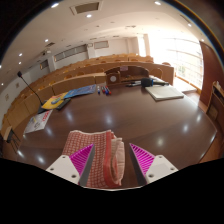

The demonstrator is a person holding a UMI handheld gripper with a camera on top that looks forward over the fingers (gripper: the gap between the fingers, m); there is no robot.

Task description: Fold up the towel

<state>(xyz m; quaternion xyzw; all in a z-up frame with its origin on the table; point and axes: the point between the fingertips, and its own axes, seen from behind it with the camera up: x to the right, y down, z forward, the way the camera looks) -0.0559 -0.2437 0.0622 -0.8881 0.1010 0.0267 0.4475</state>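
Observation:
A red-and-white checked towel (98,160) is bunched into upright folds between my fingers, with a pale cream fold on its right side. My gripper (111,150) is shut on the towel; the left magenta pad (82,158) and the right one (141,157) press against its sides. Part of the cloth spreads out past the left finger. The towel's lower part is hidden below the fingers. The brown wooden table (120,115) lies beyond it.
A flat white board (165,92) lies at the far right of the table. A blue and yellow cloth (58,100) lies at the far left, with a white patterned piece (38,122) nearer. A wooden counter (90,72) runs along the back.

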